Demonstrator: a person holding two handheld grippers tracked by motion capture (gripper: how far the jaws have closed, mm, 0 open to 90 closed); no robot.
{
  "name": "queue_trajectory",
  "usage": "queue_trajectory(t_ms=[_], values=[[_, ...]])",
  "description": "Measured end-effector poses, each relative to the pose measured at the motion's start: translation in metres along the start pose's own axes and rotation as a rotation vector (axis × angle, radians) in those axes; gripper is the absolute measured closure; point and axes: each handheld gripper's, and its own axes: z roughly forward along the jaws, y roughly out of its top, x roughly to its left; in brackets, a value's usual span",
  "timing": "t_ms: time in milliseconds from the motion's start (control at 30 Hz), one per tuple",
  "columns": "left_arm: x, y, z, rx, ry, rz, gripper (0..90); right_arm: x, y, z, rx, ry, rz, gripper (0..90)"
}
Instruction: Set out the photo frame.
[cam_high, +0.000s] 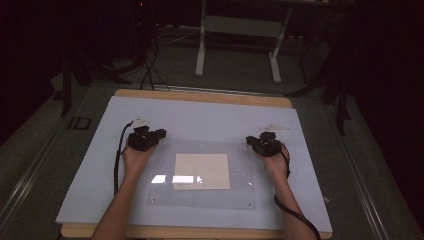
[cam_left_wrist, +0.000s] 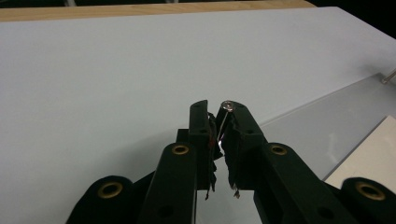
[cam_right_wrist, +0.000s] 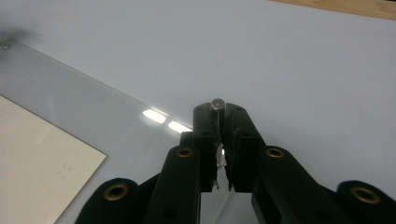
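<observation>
Two hands at a tabletop (cam_high: 200, 97) covered by a big pale blue sheet (cam_high: 200, 117). On the sheet, a flat clear plate (cam_high: 202, 197) with small screws at its corners. Under the clear plate, a cream paper square (cam_high: 202, 171), right in the middle.

Left gripper (cam_high: 159, 134) at the plate's far left corner, held low and close to the sheet. In the left gripper view, jaws nearly together, clamped on a small silver pin (cam_left_wrist: 227, 105). Pin head round and shiny, poking up just above the jaw tips. Thin pin shaft running down between the jaws. Off to the right in that view, the clear plate's edge and a bit of the cream paper.

Right gripper (cam_high: 251, 142) at the plate's far right corner, also low. In the right gripper view, jaws nearly together too, clamped on another small silver pin (cam_right_wrist: 216, 103). Round head sitting on top of the jaw tips. Clear plate edge running away to the left in that view, with bright light spots on it, and the cream paper at the lower left.

Black cable (cam_high: 118, 160) trailing back from the left gripper along the arm. Both pins well apart, one at each far corner.
</observation>
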Motion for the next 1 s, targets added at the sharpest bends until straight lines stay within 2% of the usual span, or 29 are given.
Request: queue_trajectory(t_ms=[100, 233, 433, 600, 633, 667, 700, 767, 900, 1000], values=[[0.001, 0.001, 0.000, 0.007, -0.007, -0.001, 82.2, 0.000, 0.001, 0.000, 0.009, 0.002, 0.007, 83.7], [0.009, 0.004, 0.000, 0.036, -0.063, -0.041, 81.0, -0.001, 0.002, 0.001, 0.016, 0.008, 0.012, 83.6], [0.013, 0.007, 0.002, 0.057, -0.083, -0.063, 80.7, -0.002, 0.004, 0.002, 0.032, 0.010, 0.021, 83.6], [0.021, 0.011, 0.009, 0.074, -0.119, -0.134, 80.7, -0.008, 0.009, 0.006, 0.049, 0.032, 0.067, 83.6], [0.021, 0.011, 0.009, 0.074, -0.119, -0.134, 80.6, -0.008, 0.009, 0.006, 0.049, 0.032, 0.067, 83.6], [0.024, 0.012, 0.012, 0.079, -0.128, -0.164, 80.6, -0.009, 0.010, 0.007, 0.048, 0.036, 0.080, 83.8], [0.025, 0.014, 0.013, 0.084, -0.128, -0.169, 80.8, -0.011, 0.012, 0.010, 0.056, 0.042, 0.100, 84.5], [0.027, 0.017, 0.015, 0.101, -0.130, -0.189, 81.1, -0.012, 0.015, 0.011, 0.064, 0.040, 0.110, 84.8], [0.028, 0.022, 0.020, 0.135, -0.124, -0.239, 81.3, -0.012, 0.020, 0.014, 0.085, 0.028, 0.107, 85.2], [0.027, 0.026, 0.022, 0.157, -0.104, -0.256, 81.6, -0.012, 0.023, 0.015, 0.099, 0.021, 0.110, 84.7]])
